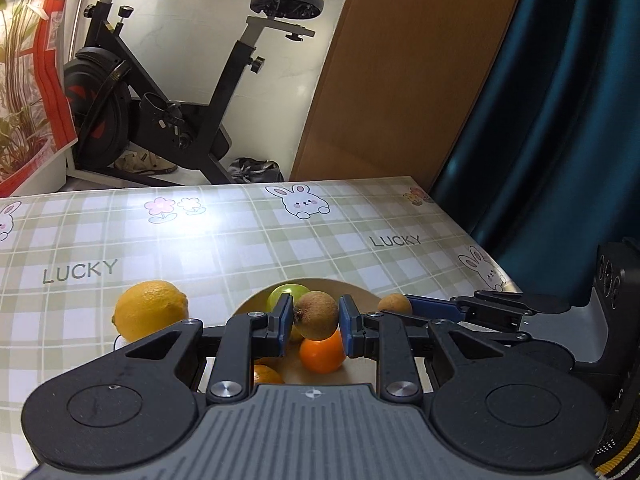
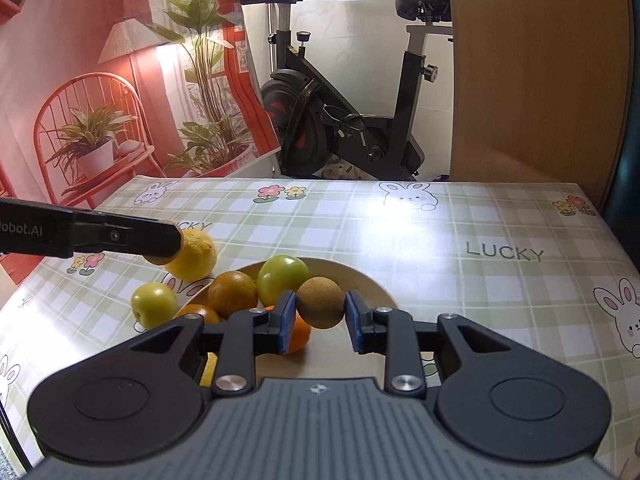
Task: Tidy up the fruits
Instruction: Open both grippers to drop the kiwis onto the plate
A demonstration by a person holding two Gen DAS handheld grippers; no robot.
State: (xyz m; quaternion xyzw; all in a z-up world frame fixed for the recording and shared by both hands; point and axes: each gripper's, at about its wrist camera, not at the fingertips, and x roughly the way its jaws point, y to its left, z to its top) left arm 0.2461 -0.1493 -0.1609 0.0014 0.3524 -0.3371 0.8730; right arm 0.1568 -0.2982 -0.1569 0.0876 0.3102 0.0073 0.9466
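My left gripper [image 1: 315, 318] is shut on a brown kiwi [image 1: 316, 315] and holds it above a tan bowl [image 1: 356, 288]. The bowl holds an orange [image 1: 322, 353], a green apple [image 1: 286, 293] and another orange [image 1: 267, 375]. My right gripper [image 2: 321, 312] is shut on a second brown kiwi [image 2: 321, 308] over the same bowl [image 2: 360, 276], which holds oranges [image 2: 232, 294] and a green apple [image 2: 283, 280]. A lemon [image 1: 150, 310] lies left of the bowl. A second green apple [image 2: 154, 305] lies on the table beside the bowl. The left gripper's finger [image 2: 120, 236] shows at the left of the right wrist view.
The table has a green plaid cloth [image 2: 440, 240] with rabbits and "LUCKY" print. An exercise bike [image 1: 160, 92] stands beyond the far edge. A wooden board [image 1: 400, 72] and a blue curtain [image 1: 560, 120] stand at the right.
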